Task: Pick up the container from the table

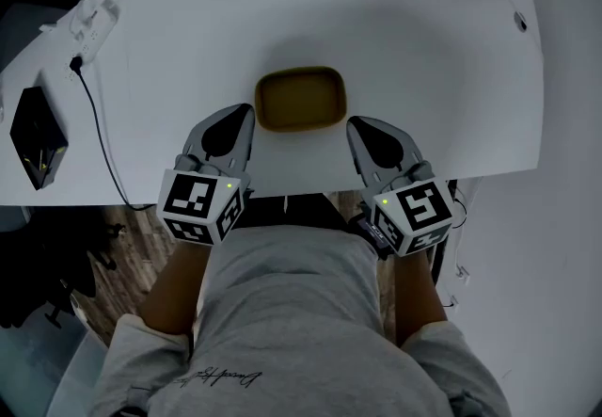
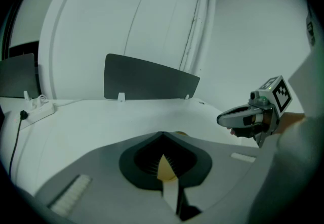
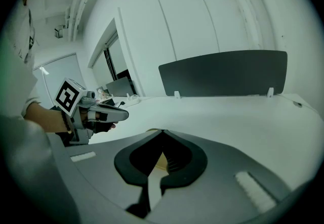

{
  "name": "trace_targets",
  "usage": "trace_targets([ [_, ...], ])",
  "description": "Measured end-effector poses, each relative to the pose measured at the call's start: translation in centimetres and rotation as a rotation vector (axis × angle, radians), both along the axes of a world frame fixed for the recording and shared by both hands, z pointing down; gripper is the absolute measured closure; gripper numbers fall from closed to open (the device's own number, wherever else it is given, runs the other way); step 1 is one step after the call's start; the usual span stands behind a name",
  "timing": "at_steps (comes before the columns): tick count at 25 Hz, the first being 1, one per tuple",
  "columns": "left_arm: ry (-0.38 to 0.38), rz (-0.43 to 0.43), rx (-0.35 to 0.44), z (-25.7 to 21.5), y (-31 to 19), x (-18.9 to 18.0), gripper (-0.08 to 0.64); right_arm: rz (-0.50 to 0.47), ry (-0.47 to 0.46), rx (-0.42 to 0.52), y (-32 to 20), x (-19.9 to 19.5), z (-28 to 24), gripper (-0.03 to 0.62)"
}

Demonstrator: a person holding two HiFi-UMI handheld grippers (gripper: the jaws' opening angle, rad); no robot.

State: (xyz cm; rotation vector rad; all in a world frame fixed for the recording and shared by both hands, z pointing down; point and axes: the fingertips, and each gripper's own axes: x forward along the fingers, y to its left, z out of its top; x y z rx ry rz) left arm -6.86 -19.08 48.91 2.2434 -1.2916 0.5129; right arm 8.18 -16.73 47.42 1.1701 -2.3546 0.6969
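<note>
A shallow yellow-brown container (image 1: 301,100) with rounded corners sits on the white table (image 1: 423,48), near its front edge. My left gripper (image 1: 248,111) is shut and empty, its tip just left of the container's near corner. My right gripper (image 1: 354,124) is shut too, just right of the container. In the left gripper view the jaws (image 2: 162,135) meet at the tip, and a sliver of the container (image 2: 166,169) shows through their opening. The right gripper view shows the same: closed jaws (image 3: 162,132) with the container (image 3: 161,163) behind them.
A black box (image 1: 38,136) lies at the table's left end, with a black cable (image 1: 99,137) running to a white power strip (image 1: 89,24). A dark panel (image 2: 147,79) stands along the far edge. The person's torso is against the front edge.
</note>
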Motion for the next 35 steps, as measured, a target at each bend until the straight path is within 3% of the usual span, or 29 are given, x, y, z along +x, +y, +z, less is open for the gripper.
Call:
trace_targets([
  [19,-0.034,-0.026,-0.112,6.2,-0.4,-0.9,0.557,0.016,-0.009,-0.05,0.1,-0.1,2.8,0.577],
  [35,-0.032,-0.021,-0.225,10.5,-0.5,-0.3,0.453,0.019,-0.006,-0.083,0.7,0.0,4.1,0.577],
])
